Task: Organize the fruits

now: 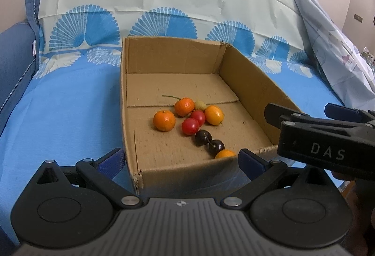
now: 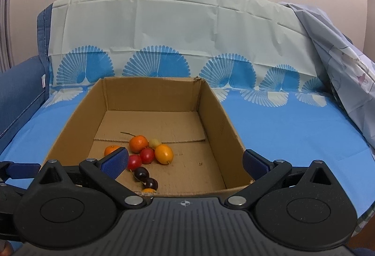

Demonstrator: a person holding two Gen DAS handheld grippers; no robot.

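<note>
An open cardboard box (image 1: 246, 82) sits on a blue patterned cloth (image 1: 70, 103) spread over a sofa, and all the fruit lies on the box floor, gathered toward the near wall. The left gripper (image 1: 180, 159) hangs just before that near wall with its blue-padded fingers (image 1: 110, 162) spread wide and nothing between them. The right gripper (image 2: 185, 162) is likewise wide open and empty, held over the near edge of the box.

The left wrist view gives the clearer look at the fruit: an orange mandarin (image 1: 164, 120) lies a little apart to the left, a stemmed mandarin (image 1: 184, 106) sits behind two red cherry tomatoes (image 1: 190, 126), an oval orange kumquat (image 1: 214, 115) touches them on the right, and a small pale yellow fruit (image 1: 200, 105) peeks out behind. Two dark cherries (image 1: 203, 138) trail toward the near wall, ending at another orange fruit (image 1: 225, 154), which the wall half hides. This view also shows the right gripper from its side, at the right edge, marked "DAS".

In the right wrist view, that gripper's left finger (image 2: 114, 162) covers part of the lone mandarin (image 2: 111, 150), and the fruit by the near wall (image 2: 148, 190) is barely visible, possibly another kumquat. This view shows more of the sofa's bare right side and a pale crumpled sheet (image 2: 339, 49) draped there.
</note>
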